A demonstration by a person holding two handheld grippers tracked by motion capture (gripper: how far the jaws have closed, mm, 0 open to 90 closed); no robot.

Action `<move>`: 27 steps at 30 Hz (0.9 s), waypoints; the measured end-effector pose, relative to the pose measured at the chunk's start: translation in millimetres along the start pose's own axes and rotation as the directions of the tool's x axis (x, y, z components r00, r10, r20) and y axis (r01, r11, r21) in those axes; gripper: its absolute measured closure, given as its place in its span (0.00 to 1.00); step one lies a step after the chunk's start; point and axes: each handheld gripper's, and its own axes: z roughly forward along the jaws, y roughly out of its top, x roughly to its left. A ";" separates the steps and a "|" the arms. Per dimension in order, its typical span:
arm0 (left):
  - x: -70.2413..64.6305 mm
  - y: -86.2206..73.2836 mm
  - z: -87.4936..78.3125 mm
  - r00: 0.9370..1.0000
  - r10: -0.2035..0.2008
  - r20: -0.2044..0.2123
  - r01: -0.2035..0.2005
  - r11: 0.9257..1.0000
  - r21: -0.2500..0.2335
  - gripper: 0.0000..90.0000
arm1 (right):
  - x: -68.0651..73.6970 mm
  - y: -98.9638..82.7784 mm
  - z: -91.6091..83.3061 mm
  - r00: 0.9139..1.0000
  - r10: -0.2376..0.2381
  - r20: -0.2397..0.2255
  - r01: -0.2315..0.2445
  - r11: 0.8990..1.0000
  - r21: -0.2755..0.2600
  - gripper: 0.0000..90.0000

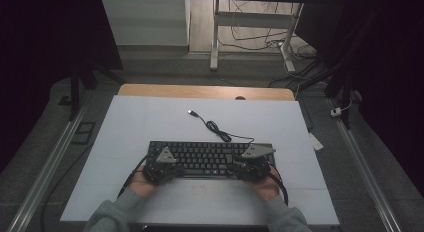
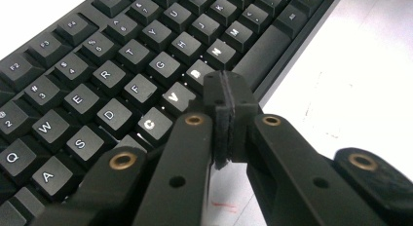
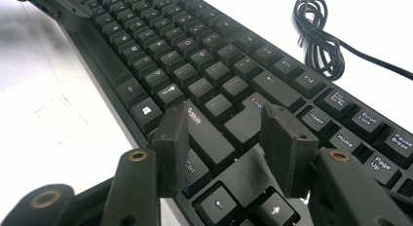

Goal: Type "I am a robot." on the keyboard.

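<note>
A black keyboard (image 1: pixel 210 158) lies across the near middle of the white mat (image 1: pixel 145 122). Its cable runs back in a small coil (image 1: pixel 216 128) to a loose USB plug (image 1: pixel 191 112). My left gripper (image 1: pixel 165 163) rests at the keyboard's left end. In the left gripper view its jaws (image 2: pixel 226 92) are shut with nothing between them, the tips over the front row by the B key and the space bar (image 2: pixel 260 53). My right gripper (image 1: pixel 250 161) is at the right end. In the right gripper view it (image 3: pixel 226 119) stands open above the Shift and Enter keys (image 3: pixel 246 121), holding nothing.
The mat covers a wooden table (image 1: pixel 205 91). A faint red mark (image 1: pixel 200 189) shows on the mat in front of the keyboard. Beyond the table stand white desk legs (image 1: pixel 215 37) and loose floor cables (image 1: pixel 260 39). Metal rails (image 1: pixel 50 162) run along both sides.
</note>
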 end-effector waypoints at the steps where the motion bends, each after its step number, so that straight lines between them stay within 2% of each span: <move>1: 0.0 -0.1 0.3 1.000 0.001 0.000 -0.001 1.000 0.002 0.98 | 0.0 0.0 0.0 1.000 0.000 0.000 0.000 1.000 0.000 0.60; 11: -1.2 -2.0 5.8 1.000 0.006 -0.011 -0.006 1.000 0.001 0.99 | 0.5 0.1 0.4 1.000 -0.004 0.001 0.004 1.000 0.003 0.60; 17: -1.0 -1.0 2.5 1.000 0.014 -0.016 -0.014 1.000 -0.003 0.99 | 1.1 0.2 0.8 1.000 -0.006 0.005 0.006 1.000 0.004 0.59; 24: 6.6 0.6 -13.5 0.999 -0.042 -0.018 0.040 0.995 -0.086 0.98 | 0.0 0.0 0.1 1.000 -0.002 0.002 0.002 1.000 0.002 0.59; 27: 12.3 -0.3 -19.9 0.997 -0.070 -0.021 0.067 0.992 -0.111 0.94 | 0.4 0.2 -0.1 1.000 -0.006 0.004 0.006 1.000 0.002 0.59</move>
